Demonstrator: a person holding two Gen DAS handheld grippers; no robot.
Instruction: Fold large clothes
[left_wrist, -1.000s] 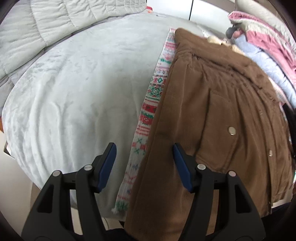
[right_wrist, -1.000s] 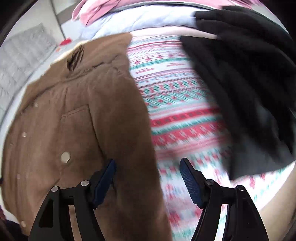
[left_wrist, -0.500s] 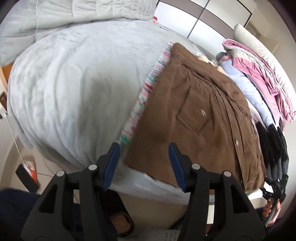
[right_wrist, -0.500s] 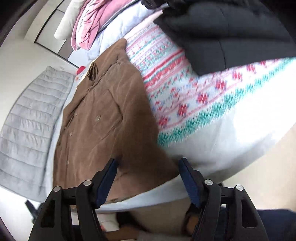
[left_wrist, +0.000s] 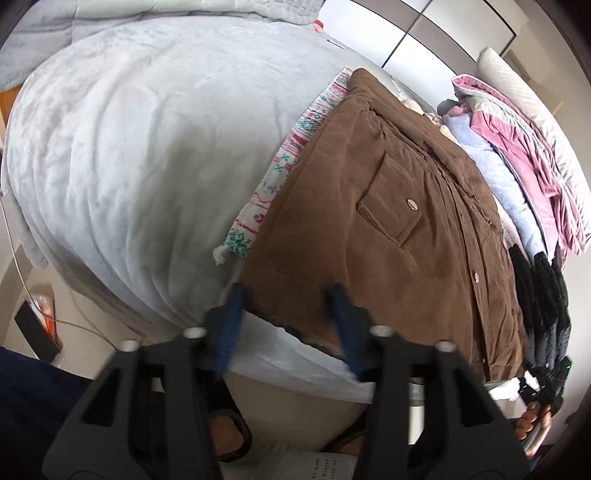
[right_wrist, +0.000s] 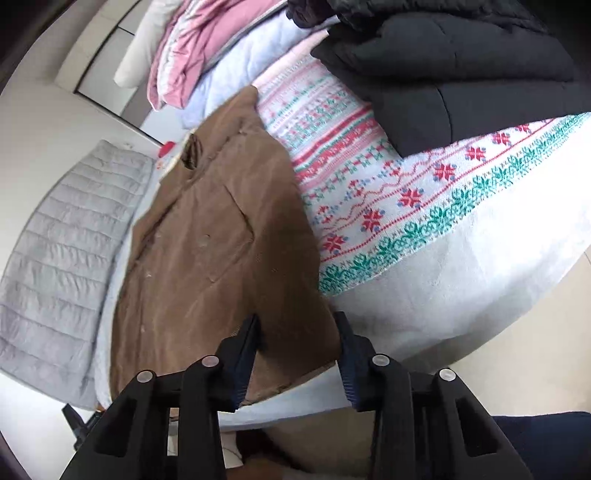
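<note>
A brown corduroy jacket (left_wrist: 388, 229) lies flat on the bed, buttons up, over a patterned knit blanket (left_wrist: 291, 147). My left gripper (left_wrist: 288, 306) is open at the jacket's bottom hem near its left corner, empty. In the right wrist view the same jacket (right_wrist: 207, 251) lies left of the knit blanket (right_wrist: 388, 192). My right gripper (right_wrist: 299, 332) is open over the hem's right corner, empty. The other gripper shows small at the left wrist view's lower right.
A pale grey fleece blanket (left_wrist: 140, 147) covers the bed's left part. Pink and lilac quilted clothes (left_wrist: 517, 155) and black jackets (right_wrist: 461, 66) are stacked at the far side. A grey quilted cover (right_wrist: 59, 258) lies beyond. The bed's front edge and floor are below both grippers.
Both grippers have pulled back from over the jacket to its bottom hem at the bed's front edge. Both stayed open.
</note>
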